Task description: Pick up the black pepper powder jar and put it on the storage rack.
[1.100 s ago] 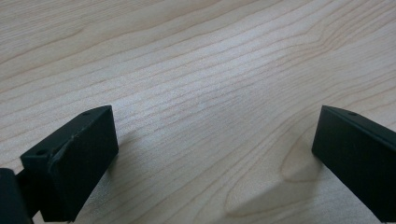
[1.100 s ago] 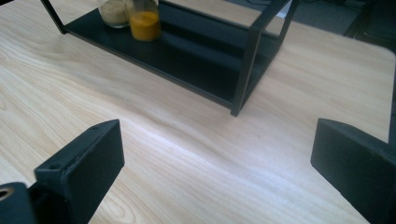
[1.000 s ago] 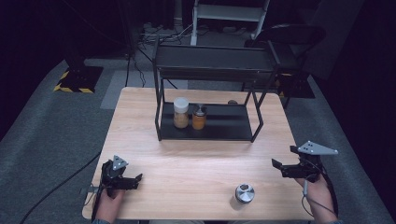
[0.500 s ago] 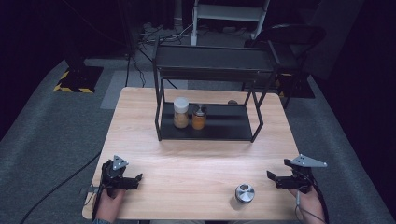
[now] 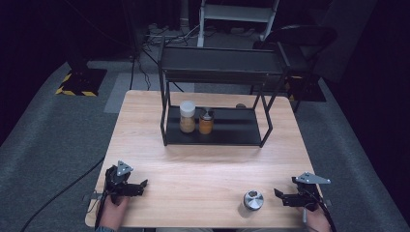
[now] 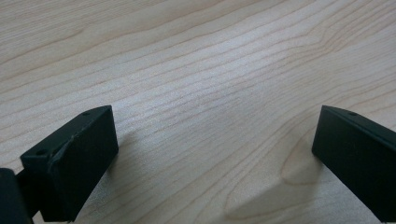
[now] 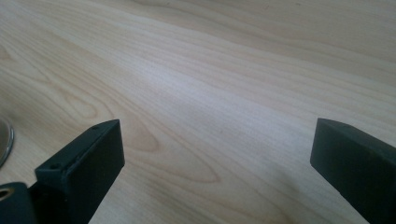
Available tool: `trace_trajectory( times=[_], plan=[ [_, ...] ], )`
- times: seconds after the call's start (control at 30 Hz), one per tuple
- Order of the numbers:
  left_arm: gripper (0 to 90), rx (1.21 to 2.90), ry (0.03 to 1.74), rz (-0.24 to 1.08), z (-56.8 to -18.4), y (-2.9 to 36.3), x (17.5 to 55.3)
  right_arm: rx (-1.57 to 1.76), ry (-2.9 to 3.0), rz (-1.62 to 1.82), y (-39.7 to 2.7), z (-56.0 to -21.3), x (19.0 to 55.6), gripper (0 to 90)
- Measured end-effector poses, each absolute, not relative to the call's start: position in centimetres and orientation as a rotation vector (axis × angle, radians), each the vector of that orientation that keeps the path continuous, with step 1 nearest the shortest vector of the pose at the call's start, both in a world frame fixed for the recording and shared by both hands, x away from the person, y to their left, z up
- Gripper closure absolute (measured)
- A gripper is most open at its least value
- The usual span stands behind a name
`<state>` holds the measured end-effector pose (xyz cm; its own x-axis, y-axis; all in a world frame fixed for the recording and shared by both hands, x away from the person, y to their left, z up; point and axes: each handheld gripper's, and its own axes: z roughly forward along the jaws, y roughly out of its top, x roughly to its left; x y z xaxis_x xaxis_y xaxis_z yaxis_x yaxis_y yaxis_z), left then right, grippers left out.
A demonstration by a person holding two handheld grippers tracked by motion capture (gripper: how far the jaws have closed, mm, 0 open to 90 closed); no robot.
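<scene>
Pale wood grain ran under both tools: the light wooden table [image 5: 203, 164] carried everything in sight. The left gripper [image 5: 140, 185], a black two-jaw tool topped by a grey three-cornered plate, rested low at the table's near left corner, its jaws spread wide with bare wood between them, as the left gripper view [image 6: 215, 154] confirmed. The right gripper [image 5: 279, 195], of the same build, sat at the near right corner, jaws likewise parted and holding nothing; in the right gripper view [image 7: 217, 158] open tabletop lay between its fingertips.

A small round silver metal can [image 5: 253, 199] stood just beside the right gripper's fingertips, on their inner side, not touching them; its edge [image 7: 3, 140] showed at the left margin of the right gripper view.

Well beyond both sets of fingers, a black metal two-tier shelf rack [image 5: 268, 118] stood at the table's far half. On its lower shelf a white-lidded glass jar [image 5: 187, 117] of tan contents stood just beside a smaller amber jar with a metal top [image 5: 206, 122].
</scene>
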<state>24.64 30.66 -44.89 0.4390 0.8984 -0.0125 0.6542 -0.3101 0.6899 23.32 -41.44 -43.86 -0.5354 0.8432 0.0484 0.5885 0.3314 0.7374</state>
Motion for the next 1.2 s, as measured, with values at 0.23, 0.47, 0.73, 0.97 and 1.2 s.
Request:
trace_trajectory(
  times=[0.23,0.47,0.73,0.97,1.2],
  plan=[
    [0.2,2.069,1.298,0.505,-44.9,30.7,24.6,1.273,2.262,1.036,-41.6,-44.2,22.3,2.6],
    [0.2,2.069,1.298,0.505,-44.9,30.7,24.6,1.261,2.262,1.054,-41.9,-44.3,21.0,2.6],
    [0.2,2.069,1.298,0.505,-44.9,30.7,24.6,1.242,2.266,1.081,-41.8,-44.0,19.6,2.6],
    [0.2,2.069,1.298,0.505,-44.9,30.7,24.6,1.222,2.275,1.099,-41.7,-43.8,19.0,2.6],
    [0.2,2.069,1.299,0.505,-44.9,30.7,24.6,1.211,2.285,1.106,-41.4,-43.7,18.6,2.6]
  ],
)
